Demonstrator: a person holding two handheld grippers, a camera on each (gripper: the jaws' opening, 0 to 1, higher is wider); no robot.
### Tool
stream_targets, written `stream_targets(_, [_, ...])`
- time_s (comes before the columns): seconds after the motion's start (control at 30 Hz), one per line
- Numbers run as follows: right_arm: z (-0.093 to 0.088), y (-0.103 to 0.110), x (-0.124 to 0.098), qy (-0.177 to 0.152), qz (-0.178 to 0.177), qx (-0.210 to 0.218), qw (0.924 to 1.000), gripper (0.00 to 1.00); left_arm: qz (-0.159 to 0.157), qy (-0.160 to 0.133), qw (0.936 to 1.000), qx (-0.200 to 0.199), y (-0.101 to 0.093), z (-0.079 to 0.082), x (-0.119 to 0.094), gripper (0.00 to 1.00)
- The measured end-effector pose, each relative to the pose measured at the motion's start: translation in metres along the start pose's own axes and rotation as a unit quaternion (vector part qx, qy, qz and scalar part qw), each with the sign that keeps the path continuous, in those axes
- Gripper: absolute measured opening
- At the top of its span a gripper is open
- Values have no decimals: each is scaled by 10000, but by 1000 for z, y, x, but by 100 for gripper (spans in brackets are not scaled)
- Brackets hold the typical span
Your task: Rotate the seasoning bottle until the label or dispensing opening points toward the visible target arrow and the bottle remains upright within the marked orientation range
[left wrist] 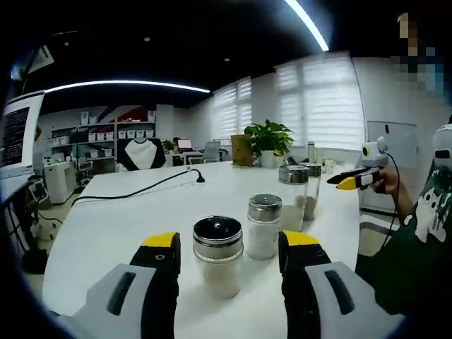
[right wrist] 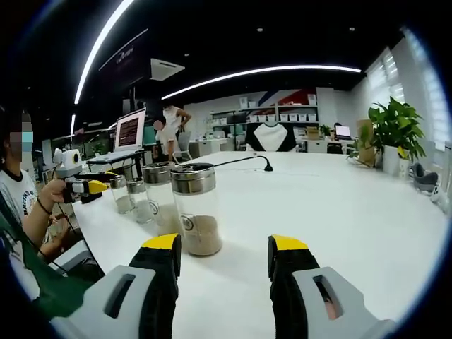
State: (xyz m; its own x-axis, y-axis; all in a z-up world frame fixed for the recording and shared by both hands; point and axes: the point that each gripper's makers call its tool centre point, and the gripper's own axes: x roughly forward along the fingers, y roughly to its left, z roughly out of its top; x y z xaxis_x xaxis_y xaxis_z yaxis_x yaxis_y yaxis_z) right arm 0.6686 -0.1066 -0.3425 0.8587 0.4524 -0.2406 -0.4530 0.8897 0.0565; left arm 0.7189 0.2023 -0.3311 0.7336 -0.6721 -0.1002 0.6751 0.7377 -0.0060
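In the left gripper view we see our left gripper (left wrist: 229, 258) with its yellow-tipped jaws spread wide, one on each side of a glass seasoning bottle (left wrist: 218, 256) with a dark domed lid. The bottle stands upright on the white table (left wrist: 127, 219), between the jaws but touching neither as far as we can tell. Just beyond it, at about 1 o'clock, stands a second shaker (left wrist: 263, 226) with a metal cap and white contents, and farther along the same line two taller jars (left wrist: 298, 194) stand close together. At 3 o'clock the right gripper (left wrist: 351, 180) is held off the table edge by a hand (left wrist: 387, 181).

In the right gripper view our right gripper (right wrist: 222, 258) also has its jaws spread, with nothing between them. A tall glass jar (right wrist: 196, 208) with brownish powder at the bottom stands upright at 12 o'clock, just ahead of the left jaw tip. Behind it the other bottles recede toward 10 o'clock. A potted plant (right wrist: 395, 134) sits at 2 o'clock.
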Motion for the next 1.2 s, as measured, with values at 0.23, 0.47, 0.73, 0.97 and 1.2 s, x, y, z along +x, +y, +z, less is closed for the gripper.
stream_targets(0.23, [0, -1, 0, -4, -1, 10, 10000, 49, 726, -56, 9973, -84, 2, 0, -5, 58])
stream_targets(0.47, [0, -3, 0, -7, -21, 9, 10000, 49, 1428, -247, 9894, -34, 10, -2, -12, 58])
stream_targets(0.73, [0, -3, -1, -4, -16, -19, 10000, 49, 1628, -365, 9845, -548, 5, -7, -2, 52])
stream_targets(0.97, [1, -4, -2, -6, -26, -17, 10000, 49, 1786, -342, 9826, -369, 3, -12, 9, 52])
stream_targets(1.2, [2, -5, -3, 2, -40, -33, 10000, 49, 1932, -281, 9783, -691, 11, -21, 12, 53])
